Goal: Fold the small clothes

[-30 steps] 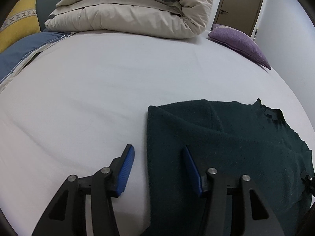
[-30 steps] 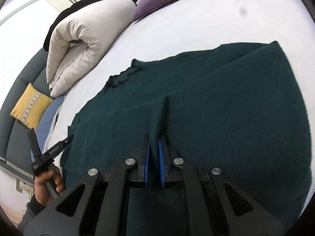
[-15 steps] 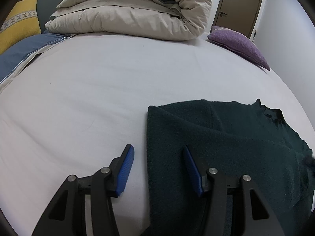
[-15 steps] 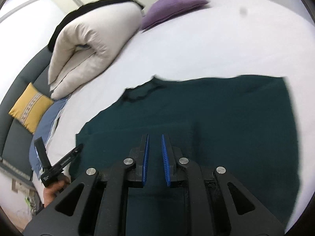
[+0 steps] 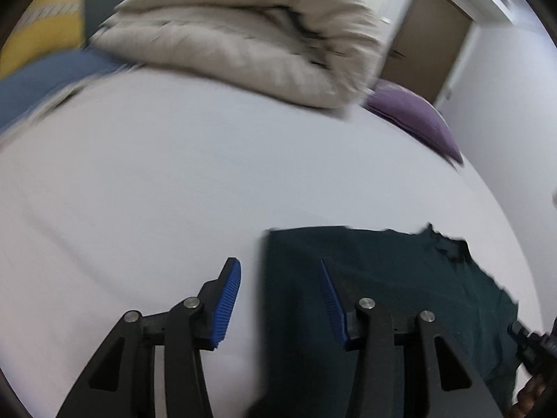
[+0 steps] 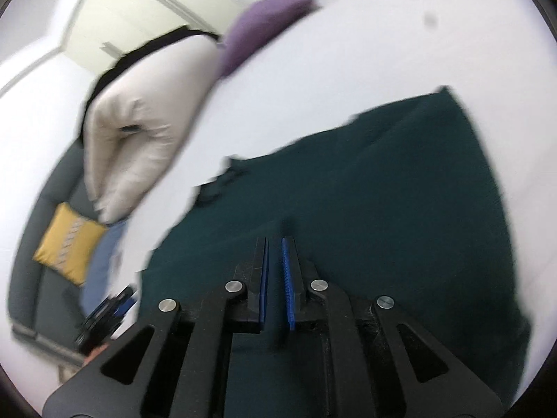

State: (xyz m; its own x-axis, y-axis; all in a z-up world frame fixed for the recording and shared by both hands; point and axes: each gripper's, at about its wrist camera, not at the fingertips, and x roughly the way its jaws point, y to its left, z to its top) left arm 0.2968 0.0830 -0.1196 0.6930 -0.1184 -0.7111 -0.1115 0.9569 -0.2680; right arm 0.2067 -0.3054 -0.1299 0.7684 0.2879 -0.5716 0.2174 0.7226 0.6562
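A dark green knit garment point(image 5: 376, 285) lies flat on the white bed point(image 5: 174, 181). My left gripper point(image 5: 280, 271) is open above the garment's left edge, one finger over the sheet and one over the cloth. In the right wrist view the garment point(image 6: 383, 191) spreads wide, its dark neckline at the left. My right gripper point(image 6: 274, 244) hovers over the cloth with its jaws a narrow gap apart and nothing between them. The left gripper also shows in the right wrist view point(image 6: 108, 313) at the lower left. Both views are blurred.
A rolled beige duvet point(image 5: 243, 35) lies at the head of the bed, with a purple cushion point(image 5: 414, 118) to its right. A yellow cushion point(image 6: 66, 247) and blue fabric point(image 5: 41, 80) sit at the left. A brown door point(image 5: 424, 31) stands behind.
My right gripper let go of the pinched fold of the garment and lifted away, its jaws parting slightly. The fold has dropped flat. My left gripper stayed open and lifted a little.
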